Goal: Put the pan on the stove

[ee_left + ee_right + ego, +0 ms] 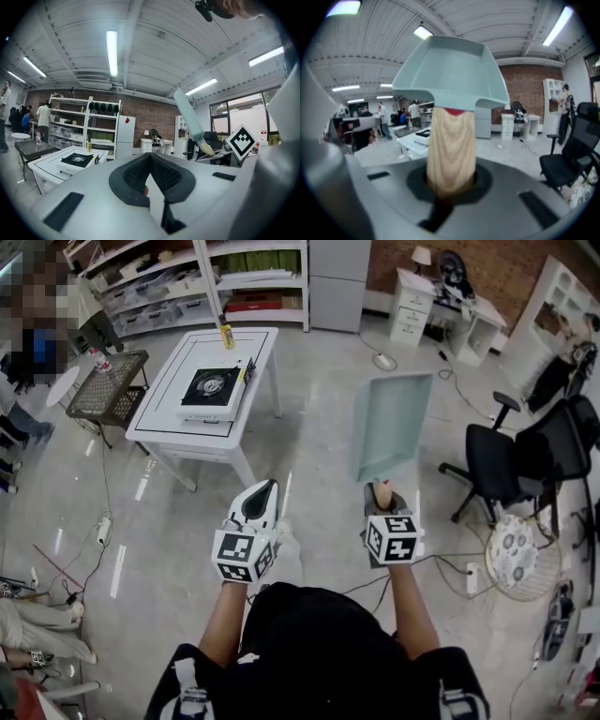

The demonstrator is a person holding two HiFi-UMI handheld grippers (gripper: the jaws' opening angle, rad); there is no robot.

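My right gripper [380, 495] is shut on the wooden handle [451, 154] of a pale teal square pan [392, 426], which stands up and forward above the floor. In the right gripper view the pan [450, 70] fills the upper middle. A black-topped portable stove [214, 388] sits on a white table [159, 427] well ahead and to the left, far from both grippers. My left gripper [262, 501] is held beside the right one, its pads [133, 173] meeting with nothing between them. The left gripper view shows the stove [75, 160] low at left and the pan [190, 117] at right.
A yellow bottle [226, 336] stands at the table's far edge. A wire-mesh side table [108, 385] is left of it, shelves [187, 287] behind. A black office chair [511, 460] and a floor fan [514, 557] are at right. Cables lie on the floor.
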